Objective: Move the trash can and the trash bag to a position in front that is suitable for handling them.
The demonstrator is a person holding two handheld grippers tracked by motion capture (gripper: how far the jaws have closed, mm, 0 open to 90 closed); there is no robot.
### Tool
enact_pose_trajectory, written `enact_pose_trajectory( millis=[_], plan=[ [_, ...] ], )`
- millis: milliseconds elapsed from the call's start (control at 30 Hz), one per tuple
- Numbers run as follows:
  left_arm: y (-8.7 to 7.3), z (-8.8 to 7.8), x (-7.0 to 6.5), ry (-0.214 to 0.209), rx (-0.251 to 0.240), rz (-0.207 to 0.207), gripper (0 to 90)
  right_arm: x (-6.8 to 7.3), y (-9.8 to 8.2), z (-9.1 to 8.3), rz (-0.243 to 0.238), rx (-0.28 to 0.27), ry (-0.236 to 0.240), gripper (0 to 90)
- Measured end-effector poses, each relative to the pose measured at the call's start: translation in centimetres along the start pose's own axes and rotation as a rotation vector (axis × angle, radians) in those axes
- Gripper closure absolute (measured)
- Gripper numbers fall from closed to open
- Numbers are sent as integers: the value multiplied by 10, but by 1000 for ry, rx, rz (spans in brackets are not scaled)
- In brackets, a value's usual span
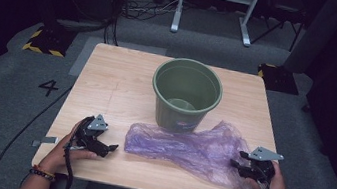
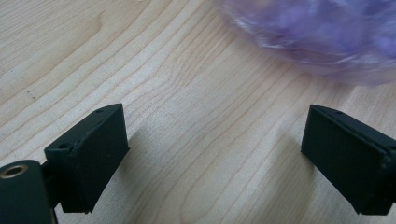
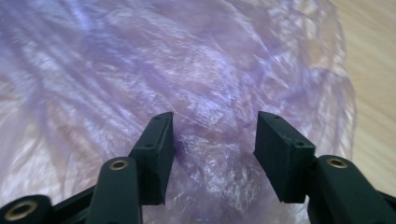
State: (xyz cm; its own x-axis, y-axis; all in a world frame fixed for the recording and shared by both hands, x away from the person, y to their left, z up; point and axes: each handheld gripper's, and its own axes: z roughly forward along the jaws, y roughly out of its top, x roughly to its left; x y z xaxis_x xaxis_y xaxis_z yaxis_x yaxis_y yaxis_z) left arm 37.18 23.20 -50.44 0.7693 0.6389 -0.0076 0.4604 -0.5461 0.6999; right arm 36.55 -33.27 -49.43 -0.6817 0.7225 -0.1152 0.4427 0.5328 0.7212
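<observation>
A crumpled purple plastic bag [image 1: 184, 147] lies flat on the wooden table [image 1: 113, 76], in front of a green bucket [image 1: 185, 94] that stands upright. My right gripper [image 1: 236, 166] rests low on the bag's right end. In the right gripper view its jaws [image 3: 212, 149] stand partly apart, with a wrinkled fold of the bag [image 3: 140, 60] between them and a gap on both sides. My left gripper [image 1: 110, 149] sits on the table just left of the bag. Its jaws [image 2: 212, 154] are wide open over bare wood, and the bag's edge [image 2: 317, 32] lies ahead of them.
The bucket stands at the middle of the table, close behind the bag. A white-legged frame [image 1: 215, 8] and cables [image 1: 144, 7] are on the grey floor beyond the table. Yellow-black striped blocks [image 1: 43, 40] sit at the far corners.
</observation>
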Motion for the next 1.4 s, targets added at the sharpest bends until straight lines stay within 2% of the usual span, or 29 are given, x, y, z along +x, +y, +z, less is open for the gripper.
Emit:
enact_pose_trajectory(
  millis=[100, 133, 167, 300, 333, 367, 433, 500, 533, 567, 600, 633, 667, 700, 733, 767, 800, 833, 867, 900, 933, 967, 1067, 1167, 1267, 1400],
  plan=[
    [0, 0, 0, -1, 0, -2, 71, -9, 6, 4, -24, 22, -55, 484],
    [0, 0, 0, -1, 0, -2, 71, -9, 6, 4, -24, 22, -55, 484],
    [0, 0, 0, 0, 0, -2, 71, -18, 9, 8, -18, 36, -87, 483],
    [0, 0, 0, 0, 1, -1, 71, -38, 15, 14, 8, 47, -164, 484],
    [0, 0, 0, 0, 1, -1, 71, -38, 15, 14, 8, 47, -164, 484],
    [0, 0, 0, 0, 1, -1, 71, -46, 18, 17, 31, 65, -236, 485],
    [0, 0, 0, 2, 0, -1, 71, -50, 22, 15, 53, 33, -268, 465],
    [0, 0, 0, 0, 0, -3, 71, -49, 23, 13, 50, 23, -276, 454],
    [0, 0, 0, 0, 1, -4, 71, -47, 26, 8, 56, -9, -280, 438],
    [0, 0, 0, 0, 1, -4, 71, -42, 28, 2, 58, -48, -268, 422],
    [0, 0, 0, 0, 1, -4, 71, -42, 28, 2, 58, -48, -268, 422],
    [0, 0, 0, 1, 0, -1, 71, -33, 29, -5, 73, -85, -256, 421],
    [0, 0, 0, 1, 0, -1, 71, -33, 29, -5, 73, -85, -256, 421],
    [0, 0, 0, 0, 1, -3, 71, -21, 29, -11, 77, -115, -239, 420],
    [0, 0, 0, 0, 1, -3, 71, -21, 29, -11, 77, -115, -239, 420],
    [0, 0, 0, 1, 2, -2, 71, -7, 28, -16, 79, -139, -197, 416],
    [0, 0, 0, 1, 2, -2, 71, -7, 28, -16, 79, -139, -197, 416],
    [0, 0, 0, 1, 1, 0, 71, 8, 26, -17, 89, -144, -156, 415],
    [0, 0, 0, 1, 1, 0, 71, 8, 26, -17, 89, -144, -156, 415],
    [0, 0, 0, 2, 0, -1, 71, 21, 23, -15, 105, -138, -129, 412],
    [0, 0, 0, 2, 0, -1, 71, 21, 23, -15, 105, -138, -129, 412],
    [0, 0, 0, 1, -1, -3, 71, 31, 20, -12, 126, -136, -96, 416],
    [0, 0, 0, 1, -1, -4, 71, 36, 19, -8, 130, -128, -76, 427],
    [0, 0, 0, 0, 0, -1, 71, 33, 17, 4, 138, -93, -60, 521],
    [0, 0, 0, -2, 0, -2, 71, 28, 16, 7, 139, -81, -72, 549],
    [0, 0, 0, -2, 0, -2, 71, 22, 13, 10, 142, -78, -80, 535]
  ],
)
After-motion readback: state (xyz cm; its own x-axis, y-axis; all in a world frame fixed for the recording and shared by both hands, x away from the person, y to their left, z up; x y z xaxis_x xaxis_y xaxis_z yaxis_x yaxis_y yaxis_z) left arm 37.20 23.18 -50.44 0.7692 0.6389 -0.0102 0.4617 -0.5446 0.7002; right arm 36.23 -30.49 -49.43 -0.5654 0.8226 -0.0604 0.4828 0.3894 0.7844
